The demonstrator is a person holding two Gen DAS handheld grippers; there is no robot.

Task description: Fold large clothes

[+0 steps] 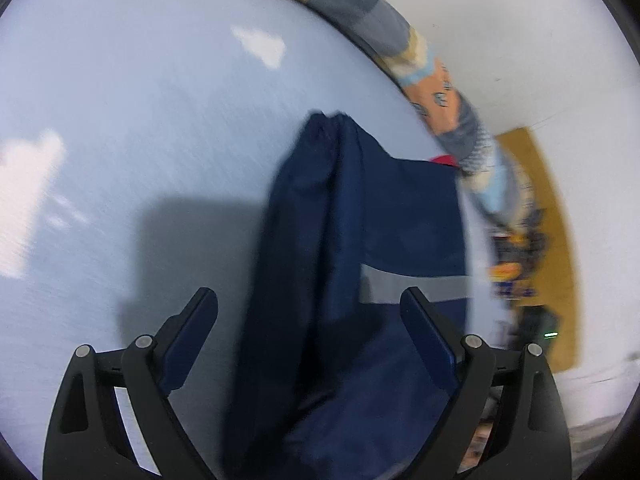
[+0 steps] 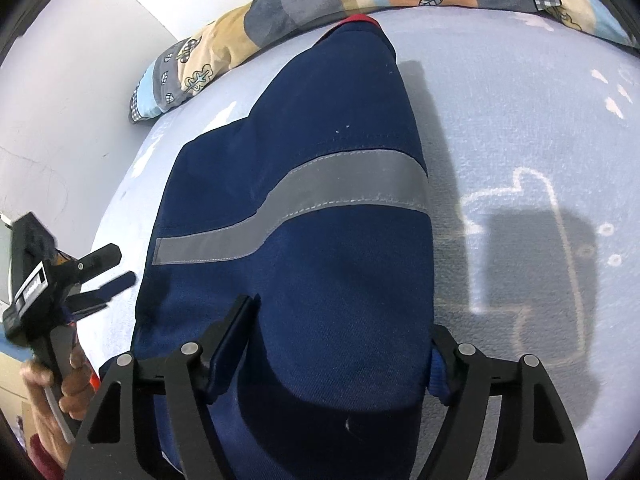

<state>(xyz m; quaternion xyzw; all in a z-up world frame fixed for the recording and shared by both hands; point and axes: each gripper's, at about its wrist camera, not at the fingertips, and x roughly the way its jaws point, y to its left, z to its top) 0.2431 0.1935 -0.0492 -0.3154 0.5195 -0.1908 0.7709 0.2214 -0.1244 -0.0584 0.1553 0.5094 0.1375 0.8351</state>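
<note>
A navy garment [image 2: 312, 128] with a grey reflective stripe [image 2: 352, 176] and red trim at its far end lies folded lengthwise on the bed. My right gripper [image 2: 342, 324] straddles its near end; the thick fold fills the space between the wide-set fingers, and the cloth's edge partly hides the right finger. In the left wrist view, which is blurred, the same garment [image 1: 352, 220] stretches away beneath my left gripper [image 1: 310, 300], which is open above it with nothing pinched. The right wrist view also shows the left gripper [image 2: 116, 270], open, in a hand at the garment's left edge.
The pale blue bed sheet [image 2: 520, 120] carries white outline drawings. A patchwork quilt [image 2: 320, 0] runs along the far edge against a white wall [image 2: 60, 100]. The left wrist view shows that quilt [image 1: 440, 96] and a wood-coloured panel [image 1: 560, 240] beyond the bed.
</note>
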